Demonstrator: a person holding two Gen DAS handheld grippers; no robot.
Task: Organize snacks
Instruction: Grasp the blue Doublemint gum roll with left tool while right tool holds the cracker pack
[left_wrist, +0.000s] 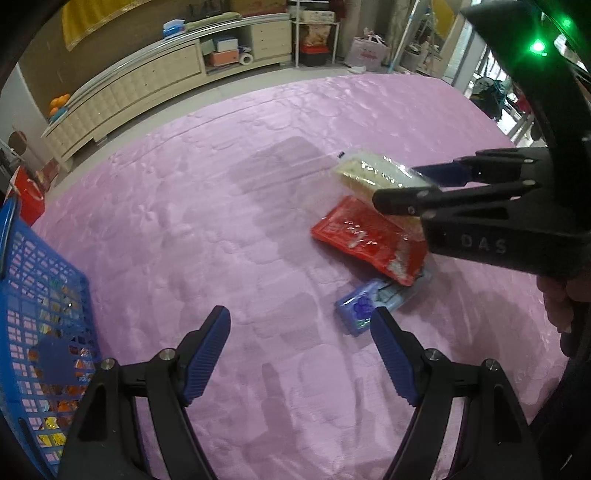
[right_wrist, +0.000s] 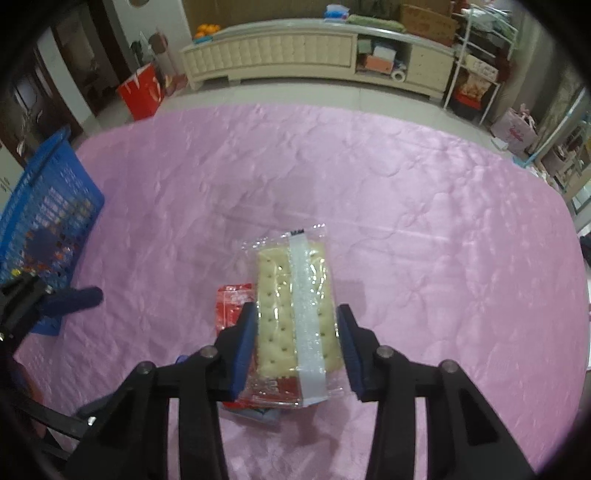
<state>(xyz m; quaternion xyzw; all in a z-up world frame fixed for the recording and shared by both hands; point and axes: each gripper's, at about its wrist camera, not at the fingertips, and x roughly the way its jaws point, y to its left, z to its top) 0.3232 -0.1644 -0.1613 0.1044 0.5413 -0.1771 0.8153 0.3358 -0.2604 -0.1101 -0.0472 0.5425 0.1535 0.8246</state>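
One clear-wrapped cracker pack (right_wrist: 291, 306), pale dotted biscuits, white seam

Pink quilted cover (left_wrist: 221, 206) carries all. Blue basket (left_wrist: 44, 295) on it left of left gripper (left_wrist: 299, 332); blue packet (left_wrist: 356, 314) just ahead-right, under red packet (left_wrist: 365, 240).

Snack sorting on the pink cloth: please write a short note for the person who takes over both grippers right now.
Right gripper: jaws around the cracker pack, which sits on top of the pile; whether the pads already press on it cannot be told.
Left gripper: open, empty, above the pink cloth.
Pile: cracker pack over the red packet, over the blue packet.
Blue basket: at the left edge, already holding some wrapped snacks.
Left: move these three packs into the basket.
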